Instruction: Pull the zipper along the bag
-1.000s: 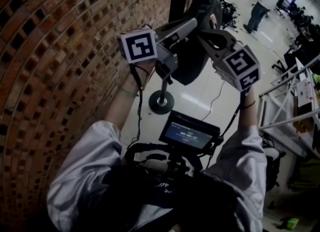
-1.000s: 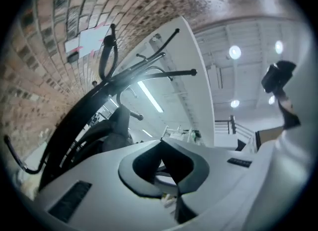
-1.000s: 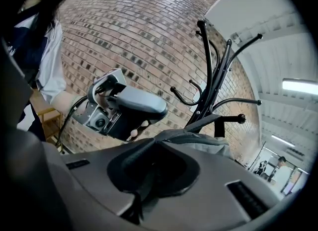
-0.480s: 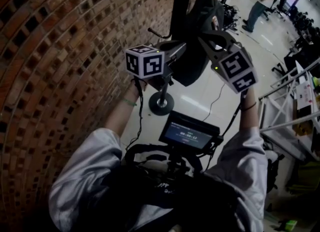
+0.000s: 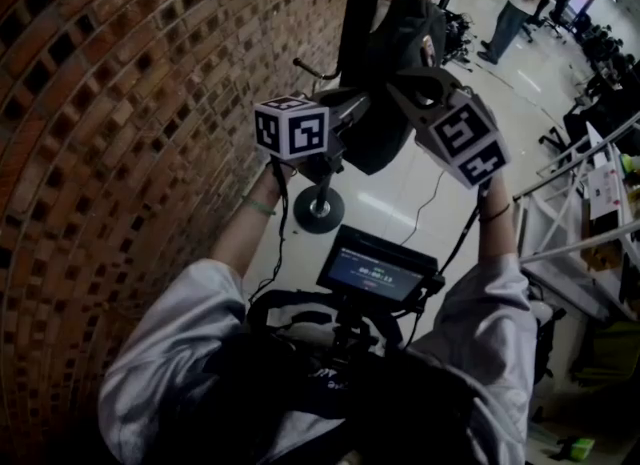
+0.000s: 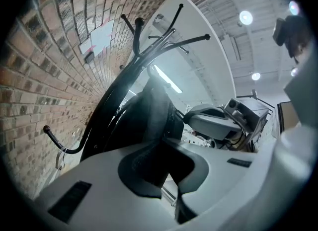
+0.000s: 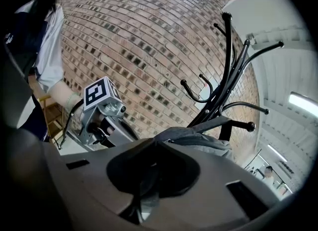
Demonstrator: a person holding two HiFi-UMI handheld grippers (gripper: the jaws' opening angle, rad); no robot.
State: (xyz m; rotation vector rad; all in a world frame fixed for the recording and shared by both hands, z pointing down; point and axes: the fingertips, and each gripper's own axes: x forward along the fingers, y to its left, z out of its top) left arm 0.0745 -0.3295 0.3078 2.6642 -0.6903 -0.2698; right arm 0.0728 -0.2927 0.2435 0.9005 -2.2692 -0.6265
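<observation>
Left hand-held gripper (image 6: 171, 191) clamps the bag (image 6: 154, 120); right hand-held gripper (image 7: 141, 200), jaws opening, has its fabric between them.

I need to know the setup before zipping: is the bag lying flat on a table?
No, the bag hangs from the black coat stand beside the brick wall.

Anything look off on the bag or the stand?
Nothing stands out. The bag hangs from the coat stand; the left gripper pinches its fabric, and the right gripper is opening its jaws with fabric between them.
</observation>
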